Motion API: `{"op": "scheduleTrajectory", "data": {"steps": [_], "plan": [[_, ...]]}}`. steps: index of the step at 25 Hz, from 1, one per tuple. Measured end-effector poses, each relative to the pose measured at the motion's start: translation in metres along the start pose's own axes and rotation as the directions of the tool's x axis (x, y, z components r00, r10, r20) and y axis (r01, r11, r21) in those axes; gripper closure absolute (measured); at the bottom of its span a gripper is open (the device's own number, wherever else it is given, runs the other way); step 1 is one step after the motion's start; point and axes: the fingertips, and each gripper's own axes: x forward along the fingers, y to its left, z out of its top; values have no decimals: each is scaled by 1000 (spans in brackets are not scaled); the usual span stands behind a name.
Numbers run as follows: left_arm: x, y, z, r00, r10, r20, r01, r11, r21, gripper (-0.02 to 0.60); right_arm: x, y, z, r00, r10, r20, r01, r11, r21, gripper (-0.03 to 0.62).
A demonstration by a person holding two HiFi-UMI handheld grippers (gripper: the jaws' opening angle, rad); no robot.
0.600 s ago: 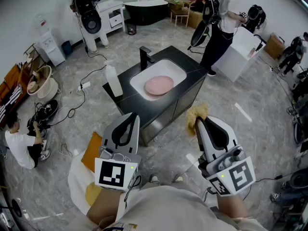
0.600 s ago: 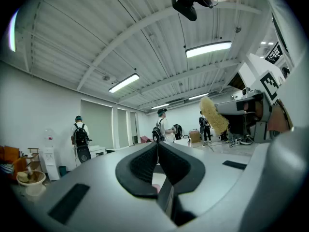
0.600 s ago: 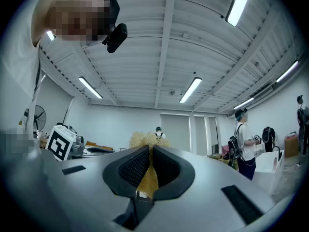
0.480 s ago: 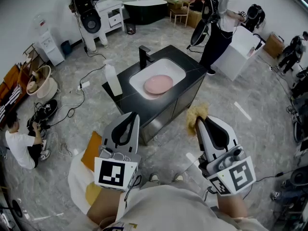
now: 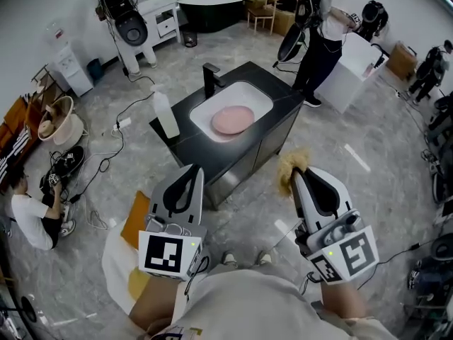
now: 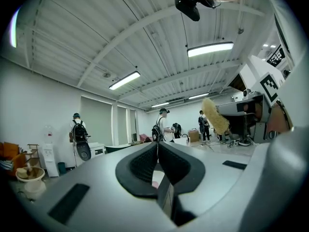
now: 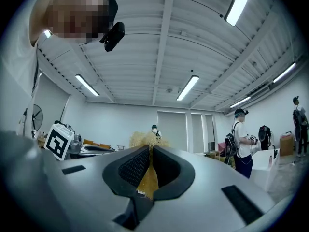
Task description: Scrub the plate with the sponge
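Observation:
A pink plate lies in the white sink of a black counter, well ahead of both grippers. My right gripper is shut on a frayed yellow sponge, which sticks out past its tip; in the right gripper view the sponge is pinched between the jaws. My left gripper is shut with nothing in it, its pads pressed together. From the left gripper view the sponge shows at the right. Both grippers are held level in front of my chest.
A black faucet stands at the sink's back and a white bottle on the counter's left end. A person with a backpack stands behind the counter; another sits on the floor at left. Cables trail across the floor.
The view has shifted slightly, so the counter sits a little higher in the picture. Both grippers keep their pose and the sponge stays pinched in the right one.

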Motion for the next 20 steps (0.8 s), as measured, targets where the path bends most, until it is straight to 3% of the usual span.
{"op": "scheduleTrajectory", "data": {"steps": [10,15,20], "plan": [[27,7,-24,999,-21,-46,20,999,-29,555,17,-20,-20,998,-40,-51,38,999,-24,546],[55,0,-28,996,-61,-68,61,998,2,555,31,-48,-43,996,-35,-79,37,999,17,546],[96,8,-56,994,-20,-106,25,999,48,555,72,-86,-82,998,7,-63,-2,998,67,546]]}}
